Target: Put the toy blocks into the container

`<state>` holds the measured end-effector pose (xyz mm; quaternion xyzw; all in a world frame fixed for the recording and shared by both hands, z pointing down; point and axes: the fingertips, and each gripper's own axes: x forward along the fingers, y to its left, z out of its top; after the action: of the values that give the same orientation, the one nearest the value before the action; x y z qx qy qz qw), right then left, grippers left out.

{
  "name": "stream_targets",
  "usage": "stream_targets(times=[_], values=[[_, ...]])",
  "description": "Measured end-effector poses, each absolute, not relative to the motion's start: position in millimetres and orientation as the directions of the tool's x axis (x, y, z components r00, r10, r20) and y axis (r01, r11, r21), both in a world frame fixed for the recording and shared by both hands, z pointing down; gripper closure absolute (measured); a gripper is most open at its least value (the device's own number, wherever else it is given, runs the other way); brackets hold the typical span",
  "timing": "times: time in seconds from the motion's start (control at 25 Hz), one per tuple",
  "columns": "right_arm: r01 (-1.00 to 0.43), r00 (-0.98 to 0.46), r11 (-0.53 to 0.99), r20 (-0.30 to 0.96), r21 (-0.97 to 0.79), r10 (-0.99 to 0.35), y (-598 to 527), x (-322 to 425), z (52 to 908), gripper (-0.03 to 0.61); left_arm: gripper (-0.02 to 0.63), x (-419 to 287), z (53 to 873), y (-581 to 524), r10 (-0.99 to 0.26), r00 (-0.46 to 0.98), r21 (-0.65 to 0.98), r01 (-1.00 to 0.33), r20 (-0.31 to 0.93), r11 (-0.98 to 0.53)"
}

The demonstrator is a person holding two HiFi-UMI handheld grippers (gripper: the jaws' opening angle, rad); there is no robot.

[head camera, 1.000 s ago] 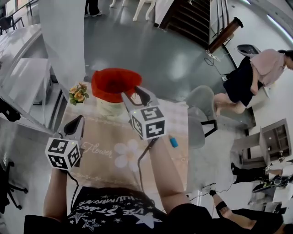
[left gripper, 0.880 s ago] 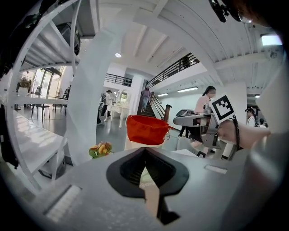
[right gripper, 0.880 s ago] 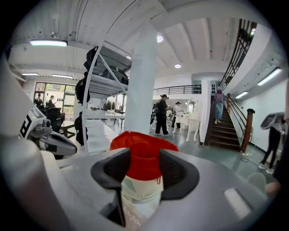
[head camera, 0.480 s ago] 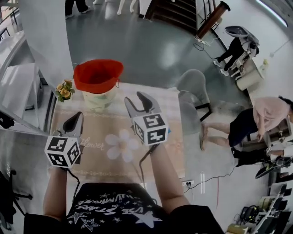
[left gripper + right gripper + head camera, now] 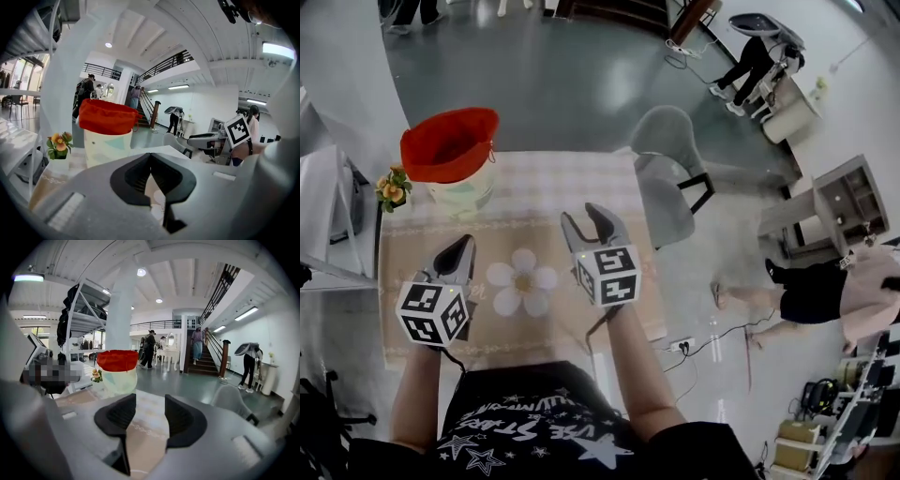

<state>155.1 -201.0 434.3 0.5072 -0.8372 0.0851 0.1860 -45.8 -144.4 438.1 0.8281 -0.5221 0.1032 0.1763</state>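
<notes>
Toy blocks show in no view, so their count is none, against one small pot of flowers (image 5: 392,190) and one container (image 5: 461,195) at the far left of the table (image 5: 581,178), its red-lined mouth open upward to take them. Two grippers hang over the near part of the cloth, probably waiting with nothing to pick. The left gripper (image 5: 459,251) has its jaws pressed together on nothing, and the right gripper (image 5: 583,217) has them spread apart and empty.
</notes>
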Motion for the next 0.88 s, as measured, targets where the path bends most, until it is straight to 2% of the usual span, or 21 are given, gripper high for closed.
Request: stream_targets(times=[0.44,0.88], values=[[-0.939,-0.267,0.341,0.530,0.044,-0.804,-176,255,501,0.380,0.604,25,471,-145,-0.740,0.521,0.197,-0.852,0.427,-0.486],[-0.938,-0.226,0.344,0.673,0.045,-0.704,-195,301,571,0.382,0.604,59,506,-154,-0.684,0.525,0.201,-0.843,0.506,-0.499]])
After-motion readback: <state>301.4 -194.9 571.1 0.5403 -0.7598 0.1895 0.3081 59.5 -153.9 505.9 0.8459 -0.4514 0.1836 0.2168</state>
